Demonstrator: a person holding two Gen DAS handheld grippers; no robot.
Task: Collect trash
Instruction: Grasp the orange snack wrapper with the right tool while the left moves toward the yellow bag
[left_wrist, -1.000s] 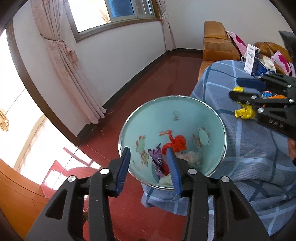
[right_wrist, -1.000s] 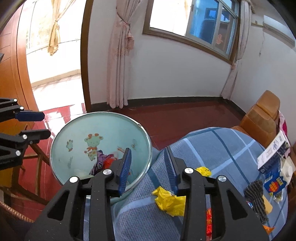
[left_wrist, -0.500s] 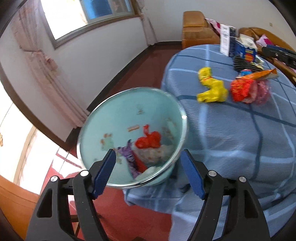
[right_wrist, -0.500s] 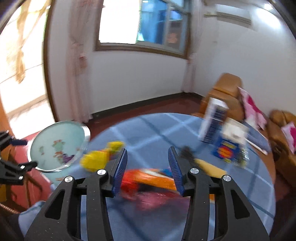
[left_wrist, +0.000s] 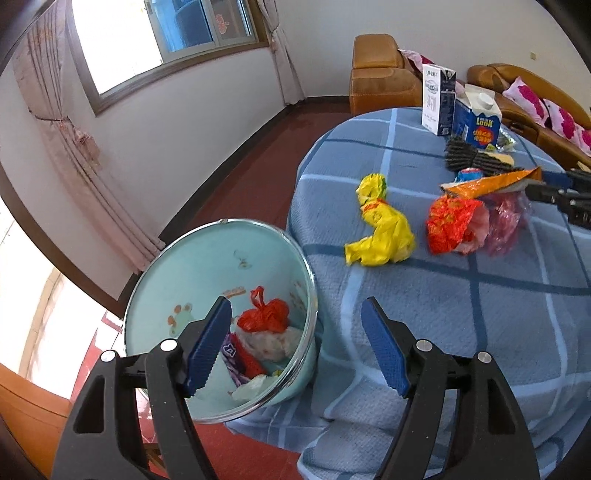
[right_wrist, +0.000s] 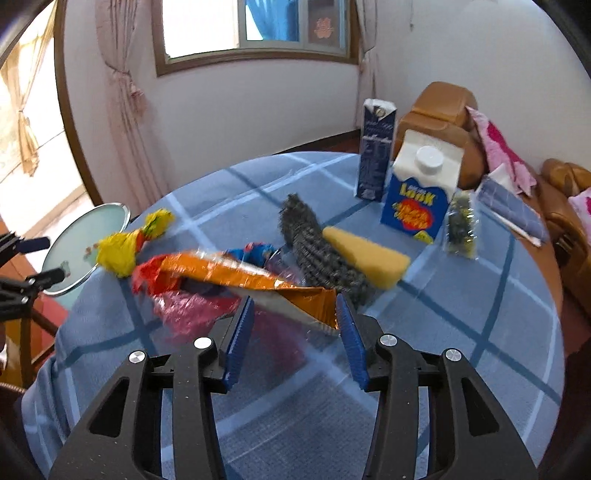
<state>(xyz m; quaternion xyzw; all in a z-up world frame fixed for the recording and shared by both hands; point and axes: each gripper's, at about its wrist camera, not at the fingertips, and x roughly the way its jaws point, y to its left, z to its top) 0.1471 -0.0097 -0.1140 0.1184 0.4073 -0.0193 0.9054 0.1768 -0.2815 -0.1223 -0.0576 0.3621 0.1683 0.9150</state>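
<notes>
Right gripper (right_wrist: 293, 334), jaws partly open and holding nothing, points at an orange wrapper (right_wrist: 251, 282) lying on the blue checked tabletop (right_wrist: 461, 332). Left gripper (left_wrist: 295, 347), jaws wide and empty, hovers by the trash bin (left_wrist: 221, 314). Best approach: straddle the wrapper's near end, avoiding the pink bag (right_wrist: 192, 306) beneath.

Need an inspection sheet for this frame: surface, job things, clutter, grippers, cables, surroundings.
Surface: round table, blue checked cloth.
Job's things: bin beside the table edge, holding trash; yellow wrapper, red wrapper, pink bag, orange packet on the cloth.
Clutter: two cartons, scourer, sponge.
Grippers: left gripper open and empty over the bin's rim; right gripper open, empty, at the orange packet.
Cables: nothing seen.
Surroundings: sofa, window, curtains, red floor.
</notes>
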